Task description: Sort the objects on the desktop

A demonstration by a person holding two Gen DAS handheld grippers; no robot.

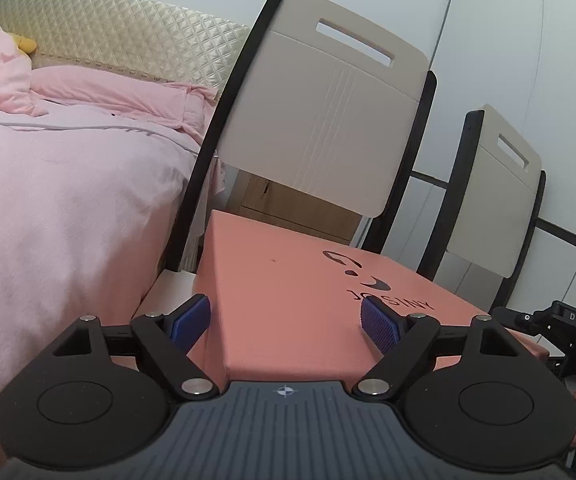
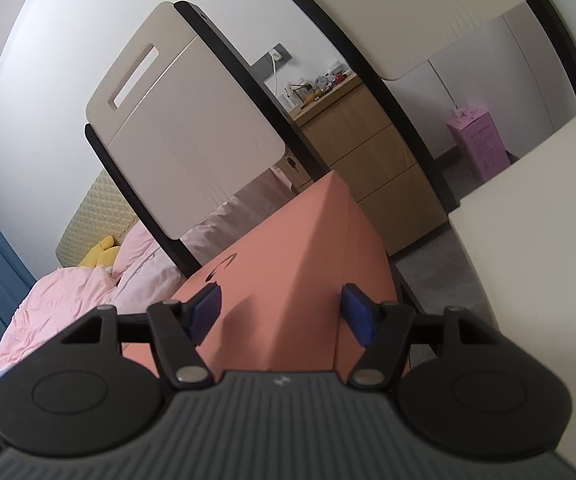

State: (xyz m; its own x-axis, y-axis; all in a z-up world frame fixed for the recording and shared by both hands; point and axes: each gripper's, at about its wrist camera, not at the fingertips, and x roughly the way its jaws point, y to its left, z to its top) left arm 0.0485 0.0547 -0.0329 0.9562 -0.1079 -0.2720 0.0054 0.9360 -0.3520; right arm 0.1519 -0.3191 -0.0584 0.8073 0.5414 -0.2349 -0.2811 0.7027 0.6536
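bed [image 1: 47,200] pink bedding | two chairs [image 1: 328,120] | wooden drawer unit [image 2: 368,168]

Obstacles and clearance, your position:
- Salmon box [image 1: 288,300]: fills the way straight ahead of both your grippers.
- Two chair backs [image 1: 328,120], [image 1: 496,184]: upright just behind the box; they block you beyond it.
- Bed [image 1: 59,200]: closes your left.
- White tabletop [image 2: 536,240]: flat room on your right.
- Above the box: open air.

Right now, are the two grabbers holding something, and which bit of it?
Both grip the salmon-pink box: the left gripper clamps one near corner, the right gripper the other, fingers pressed against its sides.
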